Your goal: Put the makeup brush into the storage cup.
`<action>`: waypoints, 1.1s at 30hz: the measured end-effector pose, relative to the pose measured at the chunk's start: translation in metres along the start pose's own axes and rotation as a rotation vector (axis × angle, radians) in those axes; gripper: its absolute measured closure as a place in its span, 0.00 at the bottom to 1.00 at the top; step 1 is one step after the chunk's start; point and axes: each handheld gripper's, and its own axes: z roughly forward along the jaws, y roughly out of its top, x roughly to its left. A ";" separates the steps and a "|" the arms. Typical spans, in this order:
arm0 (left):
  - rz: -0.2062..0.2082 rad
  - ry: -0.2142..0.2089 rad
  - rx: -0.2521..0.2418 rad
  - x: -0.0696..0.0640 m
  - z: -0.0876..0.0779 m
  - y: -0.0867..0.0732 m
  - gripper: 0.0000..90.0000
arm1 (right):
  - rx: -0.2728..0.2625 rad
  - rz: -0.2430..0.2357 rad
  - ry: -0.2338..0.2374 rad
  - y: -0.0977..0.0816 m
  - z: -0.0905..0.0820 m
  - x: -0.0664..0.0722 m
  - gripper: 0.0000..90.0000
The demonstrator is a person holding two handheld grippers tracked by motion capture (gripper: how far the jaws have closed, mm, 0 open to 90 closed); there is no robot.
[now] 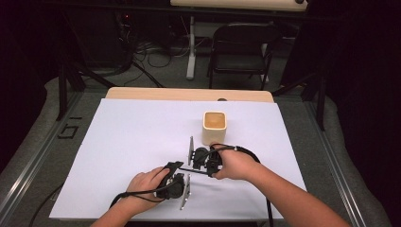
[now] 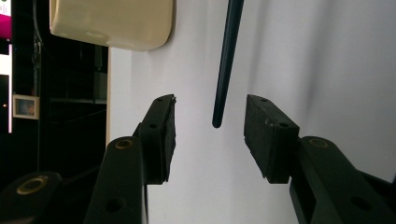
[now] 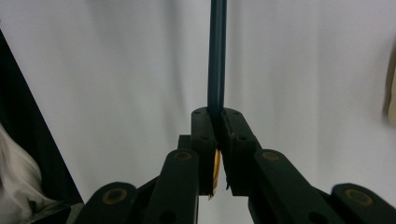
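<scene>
Item, lower left of centre in the high view: my left gripper, jaws standing apart with nothing pressed between them; in the left gripper view the two black pads flank the free end of the dark pencil, which hangs in the gap without touching either. Item, centre of the high view: the pencil itself, a slim dark-teal rod lying level just above the white sheet, bridging from one gripper toward the other. Item, just right of centre: my right gripper, jaws together and clamped on the pencil; the right gripper view shows the shaft rising straight out of the closed pads with a yellowish end tucked low between them. Item, upper centre-right: a cream square cup, open top, standing upright on the sheet just behind the right gripper, seen also at upper left of the left gripper view. Handling note, my judgement: the step is a handover or two-point grip. I would keep the right hand quite still, centre the tip between the left pads, and advance so the left pads overlap more of the shaft before closing, since a bite at the very tip may slip.
</scene>
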 end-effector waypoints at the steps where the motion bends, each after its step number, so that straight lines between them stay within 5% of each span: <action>1: 0.004 -0.002 0.002 0.000 0.000 0.000 0.61 | 0.001 -0.004 0.002 0.001 0.000 0.000 0.94; 24: 0.088 0.007 0.027 -0.008 0.007 0.007 0.73 | -0.009 -0.034 0.018 0.008 0.001 0.009 0.94; 33: 0.114 -0.014 0.027 -0.010 0.007 0.009 0.86 | -0.018 -0.040 0.032 0.008 0.002 0.011 0.94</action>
